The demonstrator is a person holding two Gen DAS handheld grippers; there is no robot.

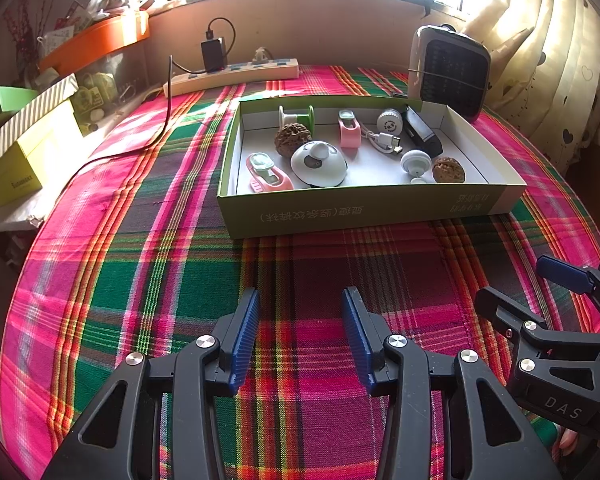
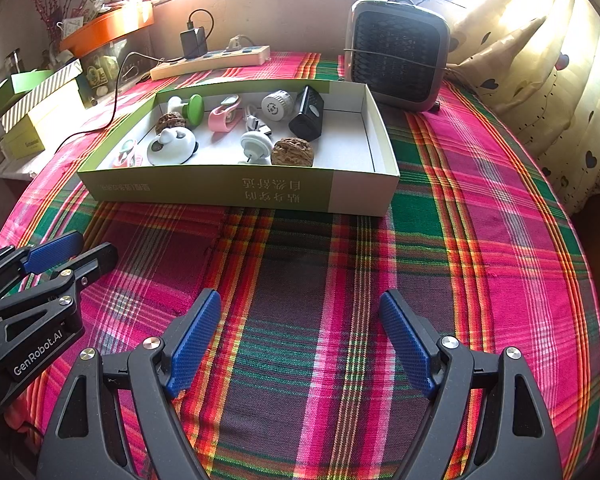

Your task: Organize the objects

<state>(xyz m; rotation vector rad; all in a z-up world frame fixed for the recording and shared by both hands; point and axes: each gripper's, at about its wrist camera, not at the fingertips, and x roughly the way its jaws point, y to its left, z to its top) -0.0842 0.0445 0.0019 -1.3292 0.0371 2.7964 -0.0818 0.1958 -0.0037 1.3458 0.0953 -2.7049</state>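
A shallow green and white box (image 1: 364,212) (image 2: 236,192) stands on the plaid tablecloth. In it lie two walnuts (image 1: 448,170) (image 2: 293,152), two pink clips (image 1: 268,174), a white dome gadget (image 1: 319,164) (image 2: 171,147), a green spool (image 1: 298,117), a white cable (image 1: 384,138), a black block (image 2: 308,114) and a small white hook (image 1: 415,162). My left gripper (image 1: 301,300) is open and empty, short of the box's front wall. My right gripper (image 2: 302,300) is open wider and empty, also short of the box. Each gripper shows at the edge of the other's view.
A grey heater (image 2: 398,54) stands behind the box at right. A power strip (image 1: 232,76) with a black charger and cable lies at the back. Boxes (image 1: 24,148) and an orange tray (image 1: 96,44) crowd the left side. A curtain (image 2: 548,60) hangs at right.
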